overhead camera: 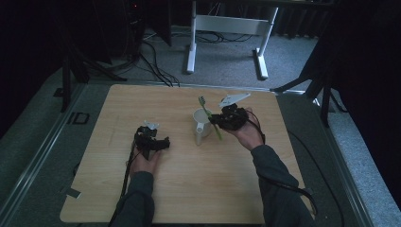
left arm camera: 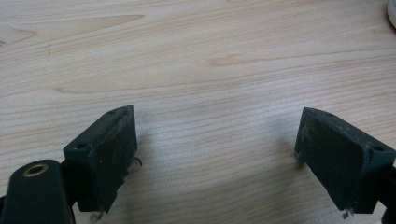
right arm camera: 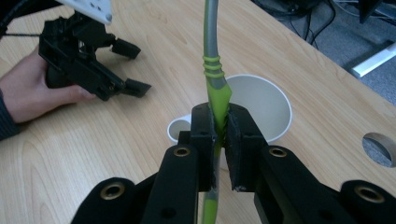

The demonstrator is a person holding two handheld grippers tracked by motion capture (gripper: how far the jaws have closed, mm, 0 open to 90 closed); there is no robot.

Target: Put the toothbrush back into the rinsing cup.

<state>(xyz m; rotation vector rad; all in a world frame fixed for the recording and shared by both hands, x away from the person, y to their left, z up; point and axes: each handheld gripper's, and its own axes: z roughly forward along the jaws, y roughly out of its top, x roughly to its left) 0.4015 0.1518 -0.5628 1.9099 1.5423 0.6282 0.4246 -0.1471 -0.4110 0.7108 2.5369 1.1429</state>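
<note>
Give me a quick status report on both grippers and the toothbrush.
Right gripper shut on green toothbrush, above white mug. Left gripper open, resting low over bare table. Nothing in the way.

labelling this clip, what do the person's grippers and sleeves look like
Both grippers, left and right, are black with two blocky jaws bearing flat worn pads and brass-ringed holes. The right one carries a pale three-cornered plate. Black cables trail back along dark grey-blue sleeves.
</note>
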